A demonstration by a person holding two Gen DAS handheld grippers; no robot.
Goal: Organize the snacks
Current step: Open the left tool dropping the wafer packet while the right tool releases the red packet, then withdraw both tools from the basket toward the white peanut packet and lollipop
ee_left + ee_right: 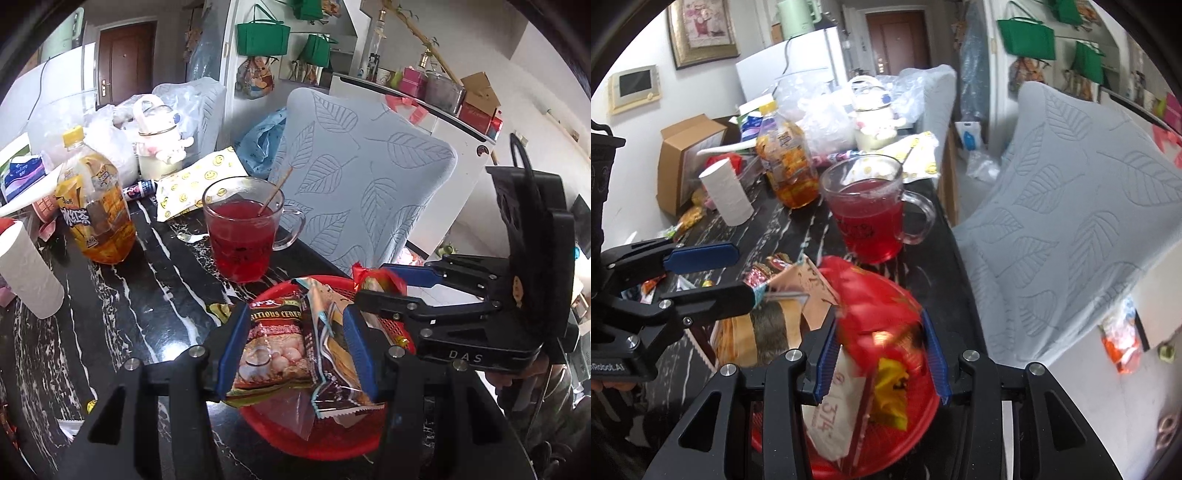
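While a cluttered black marbled surface (110, 332) stretches toward twelve o'clock, a red basket (332, 439) sits at its near edge, already taking snacks; behind it, at eleven o'clock, stands a glass mug of red drink (242, 236). Over the basket the left hand-held gripper (295, 354) has its blue pads spread around a cereal packet (273, 350) and a brown wrapper (332, 369), whether pinching or merely straddling them cannot be told; both packets run lengthwise along the fingers. From three o'clock the right hand-held gripper (882, 362) holds a red snack bag (879, 317) clamped between its pads, above the basket and nearer its far rim; release there looks the likely next step.
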